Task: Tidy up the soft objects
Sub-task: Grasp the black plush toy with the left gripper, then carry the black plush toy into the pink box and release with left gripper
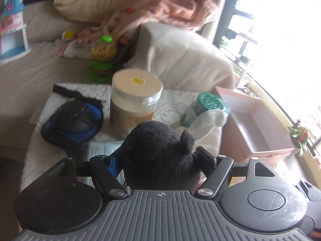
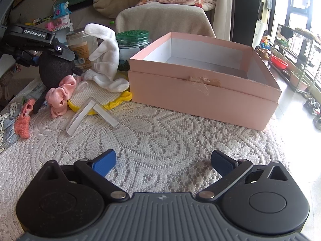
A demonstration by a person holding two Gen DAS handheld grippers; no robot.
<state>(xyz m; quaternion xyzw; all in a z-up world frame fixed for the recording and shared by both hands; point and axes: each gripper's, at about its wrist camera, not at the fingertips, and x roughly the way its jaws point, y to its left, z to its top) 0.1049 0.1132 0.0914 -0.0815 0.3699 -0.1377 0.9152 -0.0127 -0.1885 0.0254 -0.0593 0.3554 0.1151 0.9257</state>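
L claw (image 1: pixel 160 156) clamped on black plush toy (image 1: pixel 160 152), held above worktop (image 2: pixel 160 132) near jar (image 1: pixel 134 104). R claw (image 2: pixel 163 160) fingers spread apart, nothing between, low over lace cloth. Pink box (image 2: pixel 202 92) open, right of white plush rabbit (image 2: pixel 106 60). Pink scrunchie (image 2: pixel 60 96) beside black toy.

Lace-covered table (image 2: pixel 160 132); pink box (image 2: pixel 200 92)

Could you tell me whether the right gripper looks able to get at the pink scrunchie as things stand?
Probably yes. The right gripper is open and empty, and only bare lace cloth and a clear angled piece lie between it and the pink scrunchie. The left gripper, holding the black plush, crowds it from above.
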